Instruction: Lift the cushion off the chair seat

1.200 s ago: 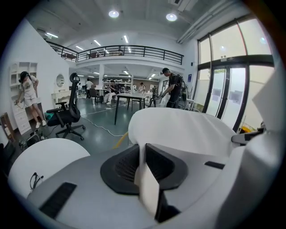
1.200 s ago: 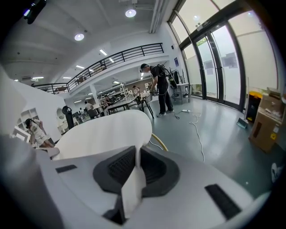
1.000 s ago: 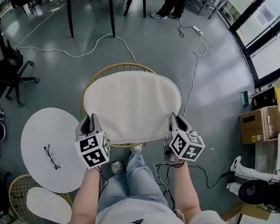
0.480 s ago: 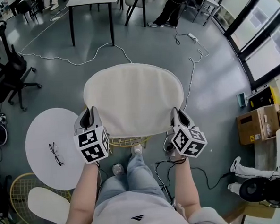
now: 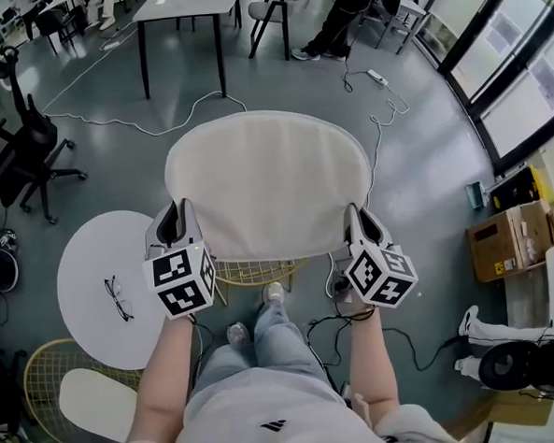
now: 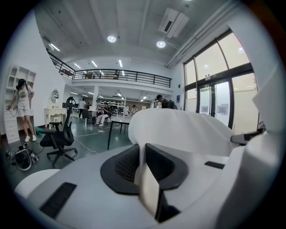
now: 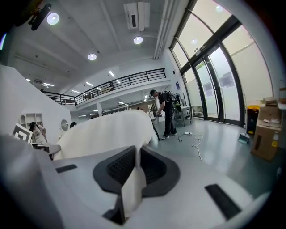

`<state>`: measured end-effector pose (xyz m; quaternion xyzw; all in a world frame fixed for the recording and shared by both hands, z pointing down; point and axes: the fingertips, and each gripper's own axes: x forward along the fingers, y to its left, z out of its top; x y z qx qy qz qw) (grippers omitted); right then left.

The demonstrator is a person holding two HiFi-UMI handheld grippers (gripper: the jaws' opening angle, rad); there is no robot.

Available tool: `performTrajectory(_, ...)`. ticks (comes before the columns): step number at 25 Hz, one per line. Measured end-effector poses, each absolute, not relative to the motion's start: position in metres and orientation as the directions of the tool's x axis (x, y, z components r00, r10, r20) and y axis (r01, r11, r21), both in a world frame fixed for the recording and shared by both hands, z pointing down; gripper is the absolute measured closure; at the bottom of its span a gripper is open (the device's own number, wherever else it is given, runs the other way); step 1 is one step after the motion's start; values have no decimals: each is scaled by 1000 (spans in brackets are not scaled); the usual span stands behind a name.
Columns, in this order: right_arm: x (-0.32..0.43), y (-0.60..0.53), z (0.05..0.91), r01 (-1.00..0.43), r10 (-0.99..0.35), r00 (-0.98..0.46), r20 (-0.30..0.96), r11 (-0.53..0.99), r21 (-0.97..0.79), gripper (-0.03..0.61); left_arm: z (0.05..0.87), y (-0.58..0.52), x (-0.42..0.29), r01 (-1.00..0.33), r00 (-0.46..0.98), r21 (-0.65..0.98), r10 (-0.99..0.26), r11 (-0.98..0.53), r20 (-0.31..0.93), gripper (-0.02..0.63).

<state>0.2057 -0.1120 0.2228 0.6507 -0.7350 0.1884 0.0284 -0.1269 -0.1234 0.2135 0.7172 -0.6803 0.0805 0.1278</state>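
Note:
A cream oval cushion (image 5: pixel 265 184) hangs in the air above the yellow wire chair (image 5: pixel 254 273), held level by both grippers. My left gripper (image 5: pixel 176 224) is shut on the cushion's near left edge. My right gripper (image 5: pixel 356 222) is shut on its near right edge. In the left gripper view the cushion (image 6: pixel 178 129) runs off to the right, and a fold of its fabric is pinched between the dark pads (image 6: pixel 123 165). The right gripper view shows the cushion (image 7: pixel 105 129) spreading to the left, with its edge clamped between the pads (image 7: pixel 154 167). Most of the chair seat is hidden under the cushion.
A round white table (image 5: pixel 98 283) with a pair of glasses (image 5: pixel 118 299) stands to the left. A second wire chair with a cushion (image 5: pixel 87 405) sits at the lower left. Cables (image 5: pixel 371 159) trail over the floor. An office chair (image 5: pixel 20 152), a dark-legged table (image 5: pixel 189 6) and cardboard boxes (image 5: pixel 507 239) stand around.
Both grippers have risen together with the cushion, which now looks larger and hides more of the chair. The chair's wire rim, once seen behind the cushion, now shows only beneath its near edge.

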Motion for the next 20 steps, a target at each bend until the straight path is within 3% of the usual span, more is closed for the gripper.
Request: performTrajectory(20,196,-92,196,-976,-965,-151,213,111,-187,529,191,-108,-135,-995,98,43,-970,-91,220,560)
